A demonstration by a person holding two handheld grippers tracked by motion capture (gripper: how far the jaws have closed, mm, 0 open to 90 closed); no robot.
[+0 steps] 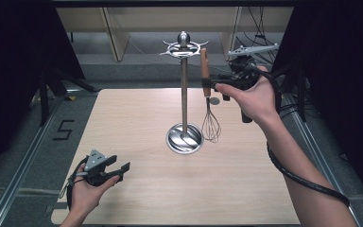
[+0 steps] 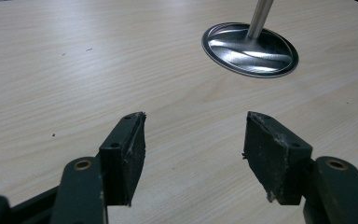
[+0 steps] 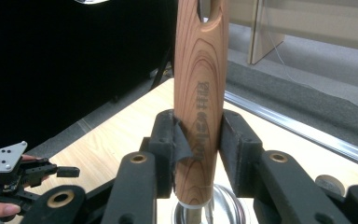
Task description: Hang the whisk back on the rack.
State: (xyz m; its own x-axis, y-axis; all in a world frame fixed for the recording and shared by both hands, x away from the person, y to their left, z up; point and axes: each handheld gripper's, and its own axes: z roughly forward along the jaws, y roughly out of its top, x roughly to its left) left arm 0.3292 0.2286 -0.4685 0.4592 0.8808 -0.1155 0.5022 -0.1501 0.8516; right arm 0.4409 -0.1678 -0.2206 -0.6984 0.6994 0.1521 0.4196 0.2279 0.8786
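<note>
Wooden whisk handle [image 3: 199, 93] stands upright, clamped in the right gripper [image 1: 211, 84] just beside the stand's top hooks [image 1: 184, 49]; left gripper [image 1: 123, 170] rests far off, jaws apart and empty

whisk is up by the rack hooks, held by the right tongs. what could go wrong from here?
1. The right tongs pinch the whisk low on its rounded wooden handle; it could twist or slip.
2. The hole in the handle's top sits close to a hook of the rack; a miss could drop the whisk.
3. The left tongs rest open, away from the rack's base, so a bump could tip the rack.
</note>
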